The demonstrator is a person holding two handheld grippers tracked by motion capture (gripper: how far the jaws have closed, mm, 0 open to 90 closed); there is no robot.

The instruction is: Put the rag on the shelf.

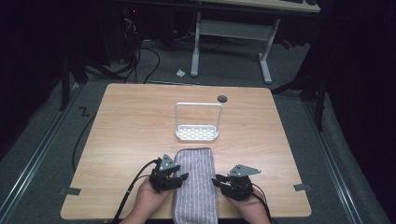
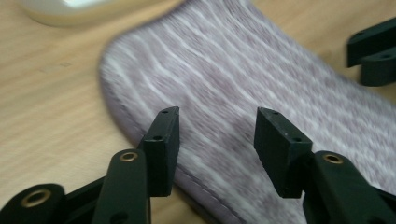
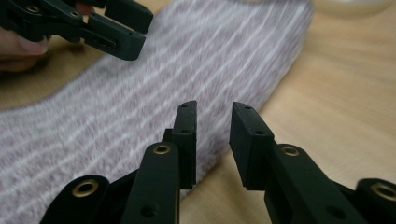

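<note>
Flanking a folded grey towel [image 1: 195, 184] on the bench [image 1: 126, 126], the left hand-held gripper [image 1: 180, 178] and right hand-held gripper [image 1: 217, 182] point inward, jaws parted and empty, equally near its long edges; its long axis runs toward the white rack [image 1: 197, 133].

High view down over the table [image 1: 130, 116]; both claw views close, sharing the towel [image 1: 195, 182]
</note>
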